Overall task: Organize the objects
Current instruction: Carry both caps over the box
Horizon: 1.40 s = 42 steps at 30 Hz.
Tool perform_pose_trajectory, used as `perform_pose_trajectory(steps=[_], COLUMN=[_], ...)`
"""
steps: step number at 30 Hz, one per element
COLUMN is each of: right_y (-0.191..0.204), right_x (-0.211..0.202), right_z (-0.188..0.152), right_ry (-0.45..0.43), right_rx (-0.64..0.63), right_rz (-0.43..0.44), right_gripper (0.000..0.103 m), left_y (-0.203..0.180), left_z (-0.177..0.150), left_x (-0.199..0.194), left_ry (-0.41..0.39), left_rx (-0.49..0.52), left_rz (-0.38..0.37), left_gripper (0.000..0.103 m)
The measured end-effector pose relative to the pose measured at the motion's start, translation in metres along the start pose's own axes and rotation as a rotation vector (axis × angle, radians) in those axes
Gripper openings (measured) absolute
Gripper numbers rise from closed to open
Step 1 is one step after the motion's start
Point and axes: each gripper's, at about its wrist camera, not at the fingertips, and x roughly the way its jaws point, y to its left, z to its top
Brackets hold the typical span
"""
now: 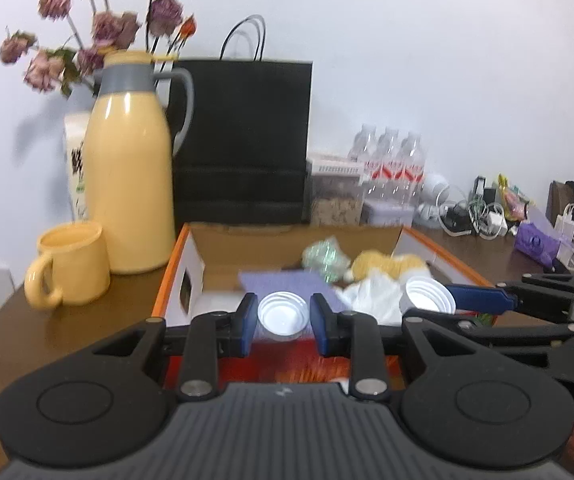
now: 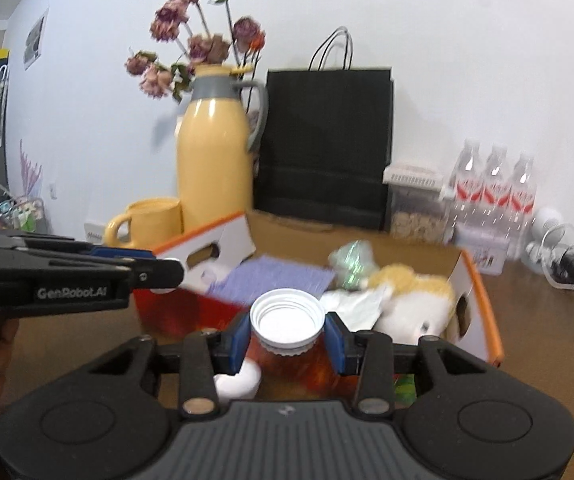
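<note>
The left gripper (image 1: pixel 283 322) is clenched on a white-capped bottle (image 1: pixel 283 314), held over the near edge of the box (image 1: pixel 175 264). The right gripper (image 2: pixel 289 340) clamps a second capped jar (image 2: pixel 287 316) of amber liquid, likewise before the box. Only the right view shows that liquid clearly, plus a white tub (image 2: pixel 237 384) below, perhaps on the table (image 2: pixel 87 332). Only the left view shows the whole mug (image 1: pixel 69 266) beside the flask (image 1: pixel 131 168).
</note>
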Motion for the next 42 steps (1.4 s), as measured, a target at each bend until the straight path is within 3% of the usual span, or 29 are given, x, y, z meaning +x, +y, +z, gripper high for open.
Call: perform_pose_trajectory(steps=[5,13,26,32,33,34,35,36,37,40,42], right_y=[-0.011,-0.028,-0.05,-0.047,-0.048,-0.048,-0.048,-0.048,-0.048,-0.049,-0.05], right_x=[0.013,0.058,0.109,0.112,0.112,0.113,0.112,0.112,0.111,0.11,0.111], right_z=[0.025,0.05,0.023,0.021,0.02,0.02,0.019,0.019,0.019,0.02,0.021], right_ry=[-0.05,-0.074,0.088,0.12,0.125,0.129,0.125,0.121,0.117,0.106,0.108], right_rx=[0.011,0.065,0.108,0.093,0.095,0.098,0.099,0.098,0.098,0.106,0.111], right_rz=[-0.044,-0.096,-0.086,-0.098,-0.102,-0.109,-0.12,-0.129,-0.135,-0.137,-0.137], right_gripper=[0.039,0.039,0.039,0.039,0.042,0.054,0.06,0.074,0.087,0.102,0.103], left_y=[-0.005,-0.002,0.006,0.005,0.005,0.005,0.006,0.006,0.006,0.006,0.007], left_z=[0.024,0.059,0.037,0.035,0.036,0.037,0.037,0.038,0.038,0.038,0.039], left_x=[0.012,0.059,0.116,0.115,0.114,0.114,0.114,0.114,0.113,0.112,0.113], left_ry=[-0.051,-0.103,0.101,0.098,0.091,0.088,0.081,0.069,0.05,0.026,0.032], left_rx=[0.007,-0.074,-0.043,-0.036,-0.034,-0.036,-0.043,-0.048,-0.052,-0.049,-0.057], left_rz=[0.013,0.062,0.068,0.074,0.079,0.085,0.098,0.11,0.127,0.177,0.182], left_gripper=[0.029,0.029,0.029,0.031,0.033,0.045,0.067,0.08,0.101,0.103,0.103])
